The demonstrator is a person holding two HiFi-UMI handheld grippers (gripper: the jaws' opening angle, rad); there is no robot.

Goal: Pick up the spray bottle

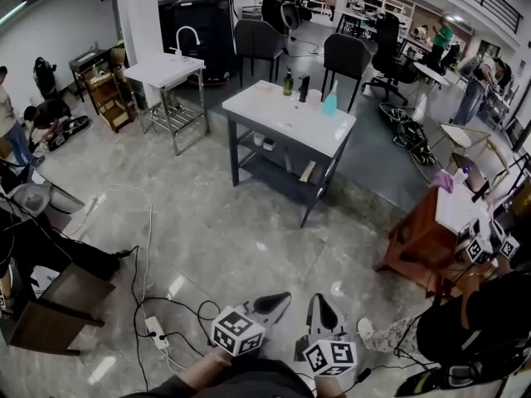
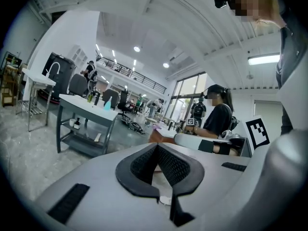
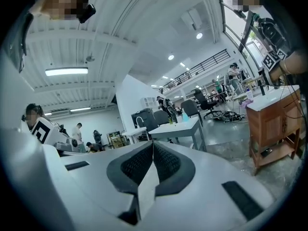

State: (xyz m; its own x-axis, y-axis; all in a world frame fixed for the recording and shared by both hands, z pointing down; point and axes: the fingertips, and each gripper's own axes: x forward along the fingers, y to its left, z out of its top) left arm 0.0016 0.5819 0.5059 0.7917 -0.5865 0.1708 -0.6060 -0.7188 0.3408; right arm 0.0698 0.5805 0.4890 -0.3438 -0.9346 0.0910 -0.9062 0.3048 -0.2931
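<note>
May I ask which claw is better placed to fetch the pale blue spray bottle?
Right, marginally: the pale blue spray bottle stands at the white table's right end, ahead of the right claw. The left claw, also shut, sits further aside.

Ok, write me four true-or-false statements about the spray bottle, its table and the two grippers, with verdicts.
1. The blue spray bottle stands upright on the white table. True.
2. The right gripper grips the spray bottle. False: its jaws are together on nothing, and the bottle is well away across the floor.
3. The left gripper has its jaws together with nothing between them. True.
4. The spray bottle is alone on the tabletop. False: a dark green bottle and a black container stand beside it.
</note>
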